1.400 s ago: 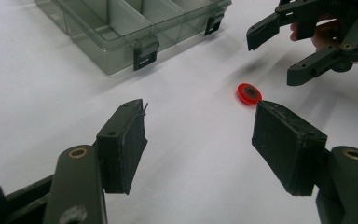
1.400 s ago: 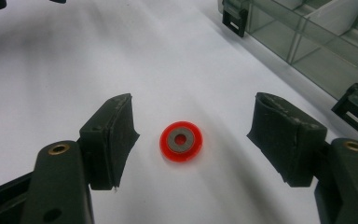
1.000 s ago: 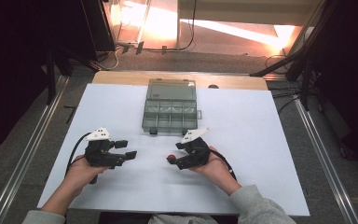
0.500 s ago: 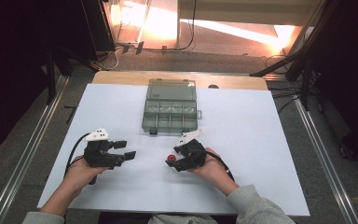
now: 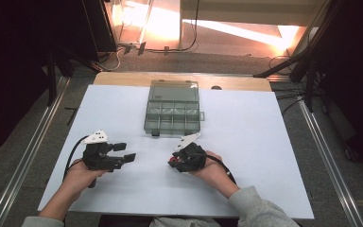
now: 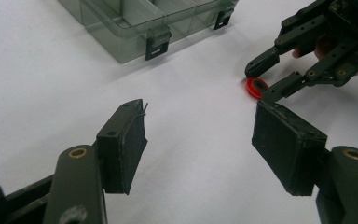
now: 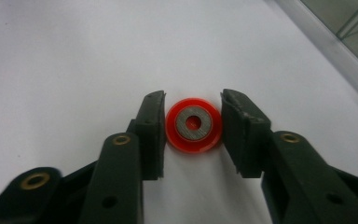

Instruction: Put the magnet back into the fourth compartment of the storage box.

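A small red disc (image 7: pixel 194 140) with a grey metal centre lies flat on the white table top (image 5: pixel 246 142). My right gripper (image 7: pixel 192 125) reaches down over it. Its jaws have just been closing and both pads now meet the disc's rim, one on each side. From above, the right gripper (image 5: pixel 174 160) sits near the table's front middle with the red disc (image 5: pixel 170 161) at its tip. My left gripper (image 5: pixel 126 152) rests to the left, open, nothing between its pads (image 6: pixel 123 144). Its view shows the right gripper (image 6: pixel 266 77) on the disc (image 6: pixel 256 87).
A clear grey plastic organizer box (image 5: pixel 172 111) with several compartments and its lid shut stands just behind the grippers; its latches (image 6: pixel 157 44) face me. Metal rails run along both sides of the table, with dark equipment and cables beyond the far edge.
The right gripper's jaws have come together around the red disc, and the hand shifted slightly. The left gripper and the box have stayed where they were.
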The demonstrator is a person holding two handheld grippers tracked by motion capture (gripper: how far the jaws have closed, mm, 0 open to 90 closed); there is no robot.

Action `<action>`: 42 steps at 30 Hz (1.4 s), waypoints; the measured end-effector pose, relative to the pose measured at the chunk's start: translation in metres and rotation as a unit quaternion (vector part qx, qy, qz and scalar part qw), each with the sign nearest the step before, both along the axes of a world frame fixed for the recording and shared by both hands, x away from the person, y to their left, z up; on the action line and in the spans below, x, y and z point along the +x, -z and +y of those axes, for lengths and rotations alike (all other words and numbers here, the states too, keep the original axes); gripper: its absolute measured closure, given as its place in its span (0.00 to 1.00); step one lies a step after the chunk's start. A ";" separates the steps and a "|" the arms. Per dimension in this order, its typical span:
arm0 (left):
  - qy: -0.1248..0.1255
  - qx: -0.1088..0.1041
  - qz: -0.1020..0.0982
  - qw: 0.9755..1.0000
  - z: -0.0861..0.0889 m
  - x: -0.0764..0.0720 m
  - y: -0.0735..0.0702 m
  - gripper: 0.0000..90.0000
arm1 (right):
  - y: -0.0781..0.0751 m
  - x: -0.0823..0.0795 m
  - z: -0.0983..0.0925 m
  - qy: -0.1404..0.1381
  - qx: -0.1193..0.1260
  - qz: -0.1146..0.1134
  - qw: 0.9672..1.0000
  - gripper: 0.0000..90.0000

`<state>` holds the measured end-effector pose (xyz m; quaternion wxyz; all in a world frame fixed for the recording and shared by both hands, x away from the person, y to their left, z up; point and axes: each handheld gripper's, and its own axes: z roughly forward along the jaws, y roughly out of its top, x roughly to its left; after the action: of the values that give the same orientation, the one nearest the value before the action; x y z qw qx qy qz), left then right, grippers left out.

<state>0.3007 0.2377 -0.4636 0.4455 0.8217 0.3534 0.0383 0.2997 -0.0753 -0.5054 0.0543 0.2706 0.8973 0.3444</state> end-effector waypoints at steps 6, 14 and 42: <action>0.002 -0.001 0.000 1.000 -0.001 0.000 0.000 0.38 | 0.000 0.001 -0.001 0.002 0.004 0.008 1.000 0.70; 0.002 -0.001 0.002 1.000 0.000 0.000 0.000 0.38 | -0.001 0.003 -0.001 0.008 0.008 0.018 1.000 0.70; 0.005 0.003 0.007 1.000 -0.001 0.001 0.003 0.38 | -0.009 0.013 -0.013 0.028 0.043 0.056 0.997 0.70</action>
<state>0.3015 0.2371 -0.4665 0.4412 0.8249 0.3520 0.0313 0.3131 -0.0885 -0.4960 0.0022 0.3169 0.8754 0.3650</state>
